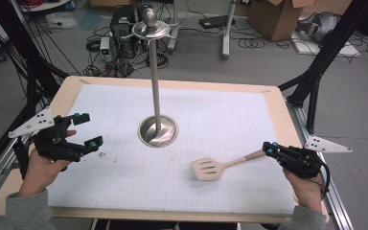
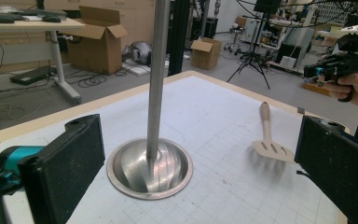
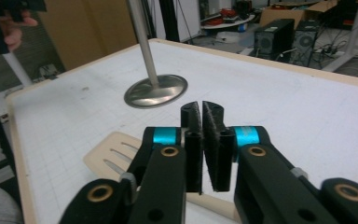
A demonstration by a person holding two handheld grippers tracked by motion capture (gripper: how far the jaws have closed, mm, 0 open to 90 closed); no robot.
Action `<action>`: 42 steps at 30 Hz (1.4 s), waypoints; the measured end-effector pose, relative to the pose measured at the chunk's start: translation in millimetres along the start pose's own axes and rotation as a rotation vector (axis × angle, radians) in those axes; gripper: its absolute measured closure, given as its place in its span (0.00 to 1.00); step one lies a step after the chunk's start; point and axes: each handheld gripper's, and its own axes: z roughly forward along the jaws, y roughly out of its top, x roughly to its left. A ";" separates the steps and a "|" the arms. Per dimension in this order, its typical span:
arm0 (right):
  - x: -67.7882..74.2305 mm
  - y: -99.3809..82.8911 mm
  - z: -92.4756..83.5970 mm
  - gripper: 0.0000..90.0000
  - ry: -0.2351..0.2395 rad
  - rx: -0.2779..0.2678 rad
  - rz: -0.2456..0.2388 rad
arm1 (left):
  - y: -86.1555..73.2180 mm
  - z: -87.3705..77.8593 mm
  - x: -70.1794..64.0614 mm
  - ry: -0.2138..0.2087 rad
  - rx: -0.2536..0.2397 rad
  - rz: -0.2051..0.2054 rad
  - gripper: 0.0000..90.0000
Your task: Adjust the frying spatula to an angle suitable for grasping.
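Observation:
A pale wooden slotted spatula (image 1: pixel 210 168) lies flat on the white gridded mat (image 1: pixel 220 115), its handle running right toward my right gripper (image 1: pixel 269 146). In the right gripper view that gripper (image 3: pixel 202 109) is shut, its pads together with nothing visible between them. The spatula (image 3: pixel 114 156) lies just below, and its handle passes under the jaws. My left gripper (image 1: pixel 88 129) hovers wide open over the mat's left side, holding nothing. Through its jaws (image 2: pixel 200 140) I see the steel stand (image 2: pixel 149 163) and the spatula (image 2: pixel 268 144) beyond.
The steel stand has a round dished base (image 1: pixel 158 132) at the mat's middle. Its tall pole rises to a hooked top (image 1: pixel 151 29). The wooden table edge (image 1: pixel 287 120) frames the mat. Cardboard boxes, cables and black frame legs stand on the floor beyond.

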 end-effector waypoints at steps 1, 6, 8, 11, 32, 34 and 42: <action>-1.6 -2.2 1.1 1.00 -0.006 0.004 0.009 | -0.3 0.3 0.0 -0.001 0.000 -0.002 0.02; -6.9 -9.3 5.9 1.00 -0.026 0.037 0.031 | -1.4 0.9 0.4 -0.002 0.001 -0.004 0.02; -11.2 -16.3 10.5 1.00 -0.035 0.059 0.051 | -1.6 0.8 0.6 -0.002 0.003 -0.004 0.02; -14.0 -20.7 13.1 1.00 -0.045 0.067 0.057 | -2.3 1.1 1.1 -0.002 0.004 -0.007 0.02; -30.3 -51.9 30.6 1.00 -0.156 0.194 0.115 | -8.0 4.1 5.4 0.006 0.026 -0.017 0.02; -31.9 -55.0 32.4 1.00 -0.173 0.223 0.118 | -8.4 4.2 5.7 0.007 0.026 -0.019 0.02; -34.4 -59.7 37.1 1.00 -0.205 0.282 0.125 | -9.5 3.8 6.6 0.007 0.027 -0.024 0.02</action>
